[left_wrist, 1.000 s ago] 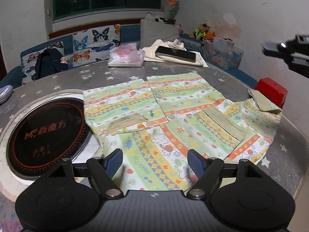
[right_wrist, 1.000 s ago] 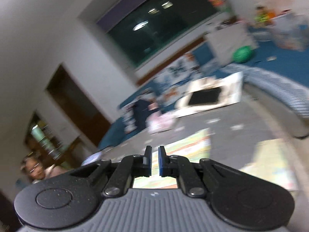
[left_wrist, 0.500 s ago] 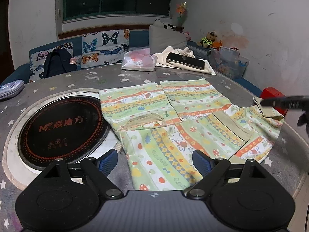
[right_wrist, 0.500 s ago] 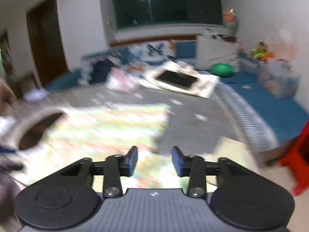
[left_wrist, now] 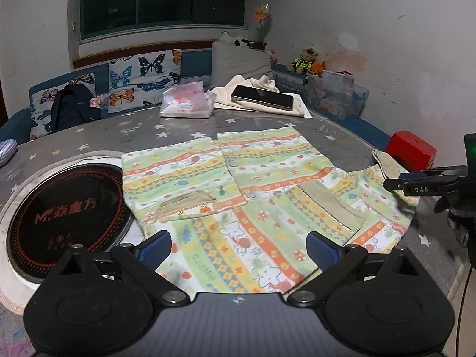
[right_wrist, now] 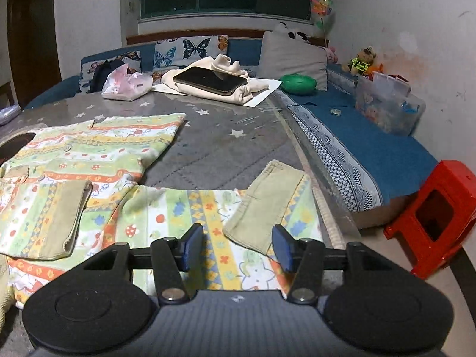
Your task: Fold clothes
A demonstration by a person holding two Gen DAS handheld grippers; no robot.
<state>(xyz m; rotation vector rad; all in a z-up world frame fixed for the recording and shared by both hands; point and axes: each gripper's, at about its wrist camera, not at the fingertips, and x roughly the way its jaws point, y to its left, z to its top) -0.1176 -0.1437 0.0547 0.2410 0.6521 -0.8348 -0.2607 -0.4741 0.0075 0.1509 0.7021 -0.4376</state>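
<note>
Sleeve: khaki-cuffed sleeve [right_wrist: 269, 205] of the pastel printed cotton shirt [left_wrist: 238, 196] — just ahead of right gripper [right_wrist: 236, 245], nearer.
Jaws: both spread, empty — left gripper [left_wrist: 238, 245] too.

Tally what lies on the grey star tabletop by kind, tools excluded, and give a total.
Patterned shirt: 1
Cream cloth: 1
Phone, lying on the cream cloth: 1
Pink plastic bag: 1
White paper sheet under the cloth: 1
Round black cooktop set into the table: 1
Total: 6
</note>
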